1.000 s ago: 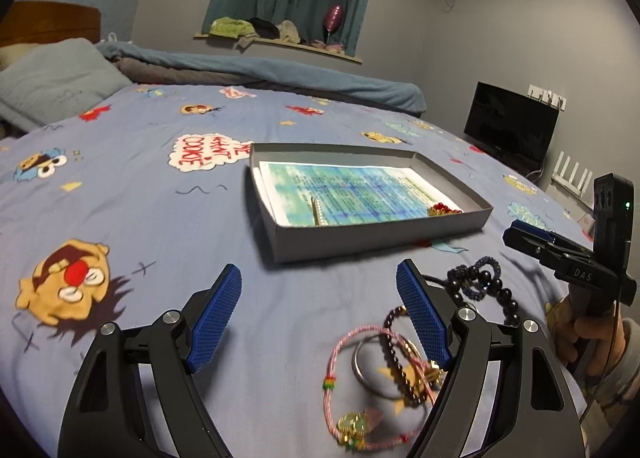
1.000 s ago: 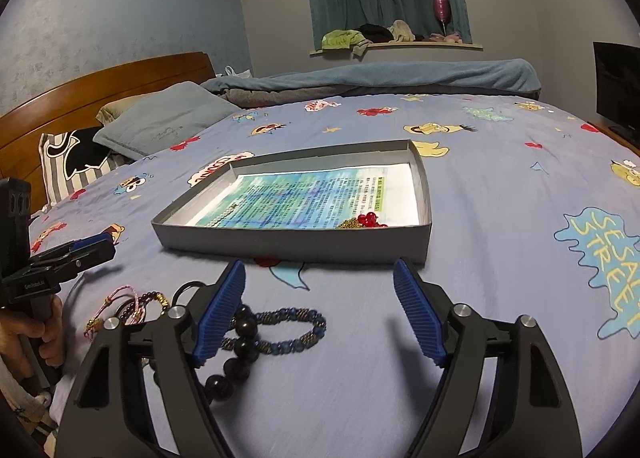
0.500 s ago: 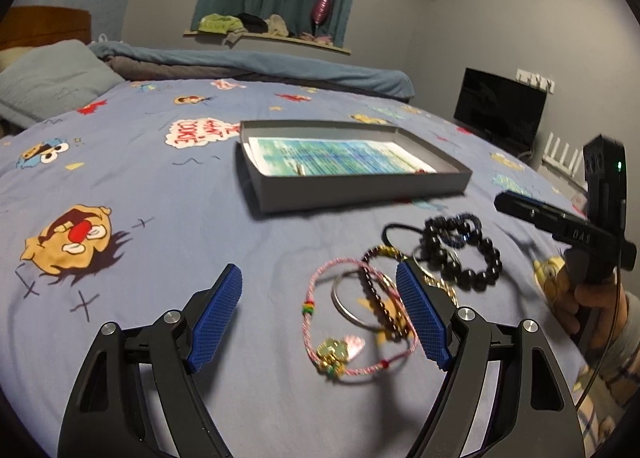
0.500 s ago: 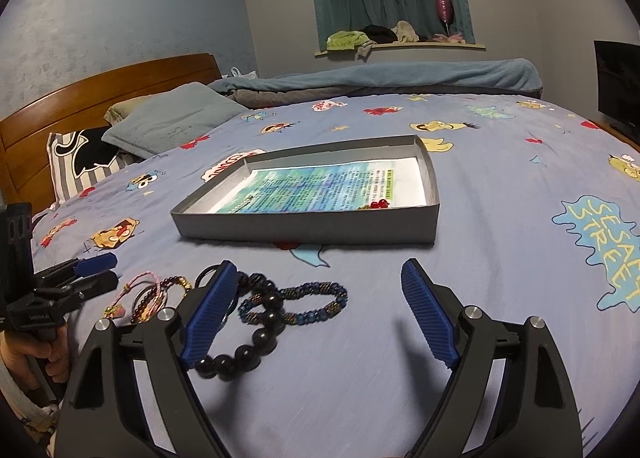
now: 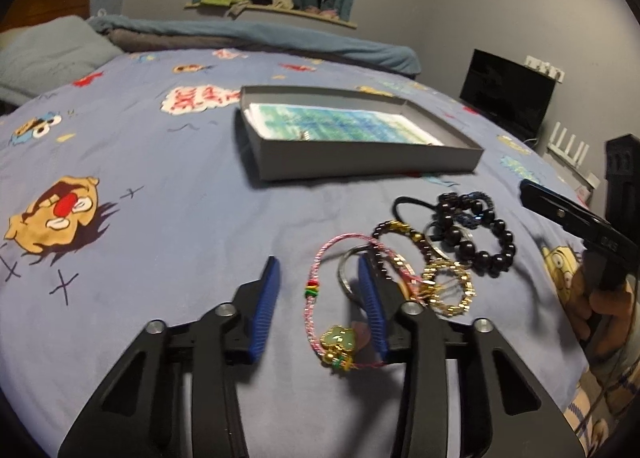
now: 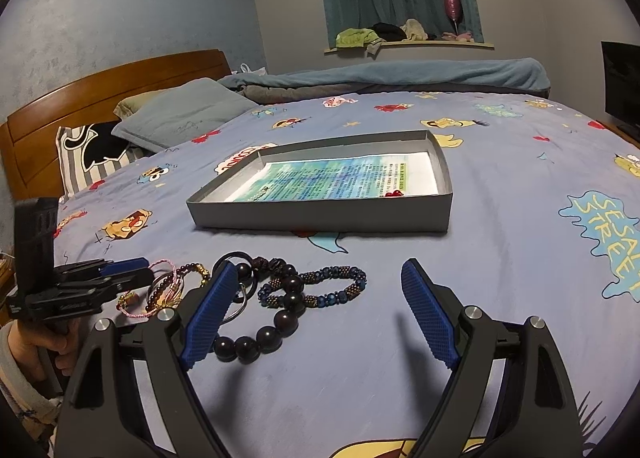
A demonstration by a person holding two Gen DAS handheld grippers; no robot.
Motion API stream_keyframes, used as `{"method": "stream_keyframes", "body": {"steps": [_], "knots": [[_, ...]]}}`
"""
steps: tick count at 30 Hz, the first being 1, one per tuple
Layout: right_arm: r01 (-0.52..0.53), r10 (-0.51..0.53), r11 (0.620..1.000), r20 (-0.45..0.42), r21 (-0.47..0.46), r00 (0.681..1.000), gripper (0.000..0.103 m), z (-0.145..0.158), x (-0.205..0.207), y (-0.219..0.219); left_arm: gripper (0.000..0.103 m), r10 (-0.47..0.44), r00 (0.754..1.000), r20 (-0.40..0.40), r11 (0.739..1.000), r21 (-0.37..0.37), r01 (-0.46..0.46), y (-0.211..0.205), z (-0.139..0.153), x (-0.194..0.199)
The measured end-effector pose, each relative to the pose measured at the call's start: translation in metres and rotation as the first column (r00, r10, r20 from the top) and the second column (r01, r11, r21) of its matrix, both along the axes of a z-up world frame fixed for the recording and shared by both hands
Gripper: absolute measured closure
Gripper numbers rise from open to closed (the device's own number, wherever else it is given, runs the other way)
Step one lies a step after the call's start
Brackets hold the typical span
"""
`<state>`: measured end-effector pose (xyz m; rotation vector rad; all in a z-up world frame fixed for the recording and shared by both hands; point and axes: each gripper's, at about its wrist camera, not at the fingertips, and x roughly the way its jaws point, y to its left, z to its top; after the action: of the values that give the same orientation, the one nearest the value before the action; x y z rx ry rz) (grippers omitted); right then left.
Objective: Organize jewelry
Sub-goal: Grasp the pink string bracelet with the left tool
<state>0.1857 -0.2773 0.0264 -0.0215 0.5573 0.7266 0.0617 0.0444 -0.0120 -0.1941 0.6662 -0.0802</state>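
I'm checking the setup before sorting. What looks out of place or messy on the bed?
The bracelets are heaped and overlapping on the sheet in front of the grey box: the pink cord bracelet lies tangled with rings, beside the black bead bracelet. Nothing looks broken.

So my left tongs [image 5: 316,298] are partway closed right now, blue pads [image 5: 264,310] facing each other with a medium gap between them, nothing pinched in there. They're held low and pointing forward, pretty much level. From the other camera you can see them side-on at the far left [image 6: 120,272], with my left hand [image 6: 36,342] wrapped round the handle underneath. My right tongs [image 6: 316,310] are spread wide, both pads [image 6: 428,318] well apart and nothing between them either. They show up on the right edge of the left camera [image 5: 560,214], kind of dark and blurry, my right hand [image 5: 600,298] gripping the handle below
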Motion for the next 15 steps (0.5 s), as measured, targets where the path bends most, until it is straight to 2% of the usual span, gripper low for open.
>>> {"method": "stream_keyframes", "body": {"steps": [2, 3, 4, 7, 15], "knots": [[-0.014, 0.014, 1.0, 0.001, -0.014, 1.0, 0.02, -0.001, -0.002, 0.003, 0.079, 0.012, 1.0, -0.01, 1.0, -0.002, -0.012, 0.003, -0.001, 0.002], [-0.02, 0.02, 1.0, 0.003, -0.02, 1.0, 0.02, -0.001, -0.003, 0.005, 0.091, 0.023, 1.0, -0.012, 1.0, 0.001, -0.023, 0.004, -0.001, 0.001], [-0.026, 0.026, 0.999, 0.004, -0.025, 1.0, 0.02, -0.001, -0.004, 0.006, 0.097, 0.032, 0.999, -0.004, 0.999, 0.005, -0.032, 0.005, -0.001, 0.0], [-0.045, 0.045, 0.998, 0.0, -0.034, 0.999, 0.02, -0.002, -0.007, 0.008, 0.097, 0.049, 0.998, 0.032, 0.999, 0.011, -0.049, 0.005, 0.002, -0.006], [-0.079, 0.078, 0.995, -0.017, -0.059, 0.997, 0.021, -0.009, -0.016, 0.012, 0.097, 0.121, 0.988, 0.1, 0.991, -0.064, -0.114, 0.022, 0.009, -0.021]]}}
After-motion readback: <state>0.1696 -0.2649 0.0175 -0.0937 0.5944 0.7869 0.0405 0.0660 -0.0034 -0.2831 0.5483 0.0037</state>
